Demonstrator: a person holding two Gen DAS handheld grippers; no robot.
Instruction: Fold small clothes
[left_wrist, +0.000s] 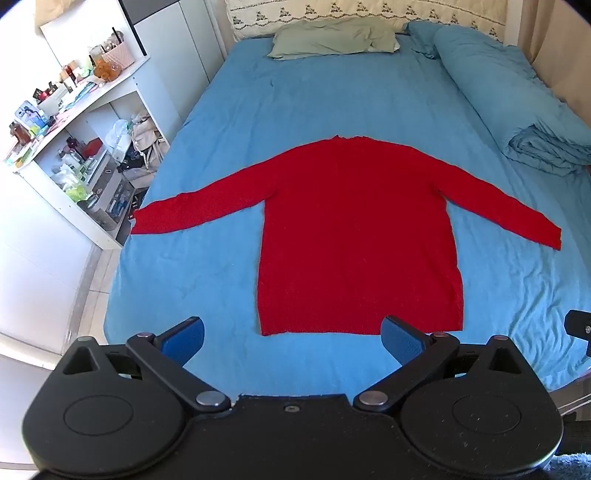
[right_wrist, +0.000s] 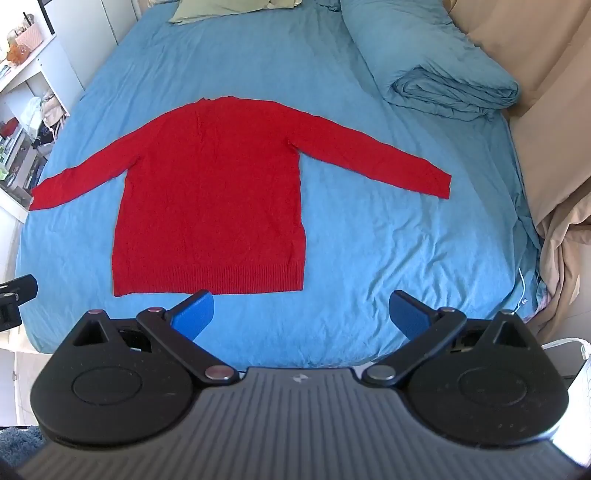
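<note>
A red long-sleeved sweater (left_wrist: 358, 236) lies flat on the blue bed sheet (left_wrist: 207, 280), both sleeves spread out to the sides, hem toward me. It also shows in the right wrist view (right_wrist: 210, 206). My left gripper (left_wrist: 291, 338) is open and empty, held above the bed's near edge just in front of the hem. My right gripper (right_wrist: 301, 314) is open and empty, in front of the hem's right corner. Neither touches the sweater.
A rolled blue duvet (left_wrist: 517, 107) lies along the bed's right side, also seen in the right wrist view (right_wrist: 443, 74). A green pillow (left_wrist: 332, 38) sits at the head. A cluttered white shelf unit (left_wrist: 85, 147) stands left of the bed. Beige fabric (right_wrist: 554, 129) lies to the right.
</note>
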